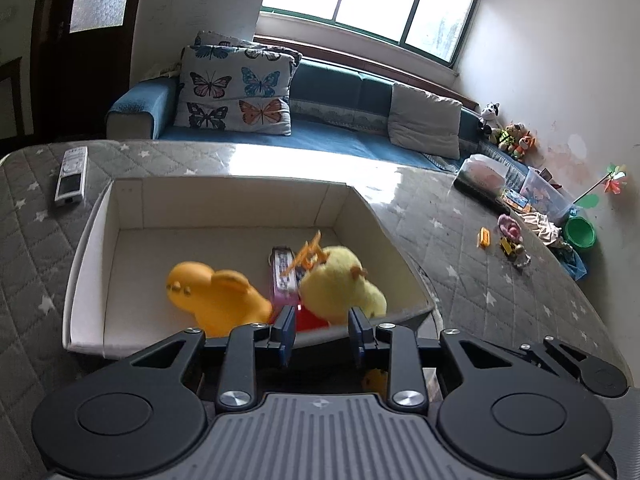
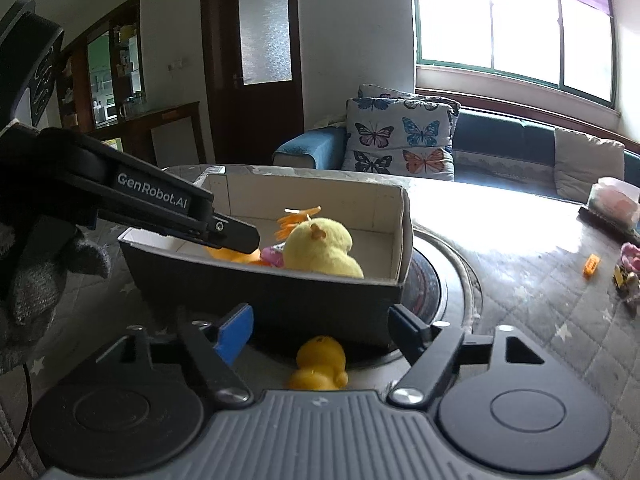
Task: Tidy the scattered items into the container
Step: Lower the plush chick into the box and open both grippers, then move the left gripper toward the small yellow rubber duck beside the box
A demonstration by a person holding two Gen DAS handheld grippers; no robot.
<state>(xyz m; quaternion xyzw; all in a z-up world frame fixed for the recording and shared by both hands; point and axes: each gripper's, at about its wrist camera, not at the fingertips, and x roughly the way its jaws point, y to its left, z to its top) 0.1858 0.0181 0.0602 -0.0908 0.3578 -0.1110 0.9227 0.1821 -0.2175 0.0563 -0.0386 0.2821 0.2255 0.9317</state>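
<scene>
An open box [image 1: 90, 248] with white inner walls sits on the quilted table; it also shows in the right wrist view [image 2: 264, 296]. Inside lie an orange rubber duck [image 1: 218, 300], a yellow plush chick [image 1: 340, 284] [image 2: 320, 248], a pink packet [image 1: 284, 280] and orange plastic pieces [image 1: 308, 258]. My left gripper [image 1: 322, 330] is open and empty over the box's near wall; it shows from the side in the right wrist view [image 2: 236, 238]. My right gripper [image 2: 320, 332] is open, with a small yellow rubber duck [image 2: 320, 364] on the table between its fingers, untouched.
A remote control [image 1: 71, 174] lies at the table's far left. A small orange piece [image 1: 485, 237], a yellow toy vehicle [image 1: 510, 246] and a pink toy [image 1: 510, 226] lie at the right. A tissue box [image 1: 480, 176] stands farther back. A sofa with cushions lies beyond.
</scene>
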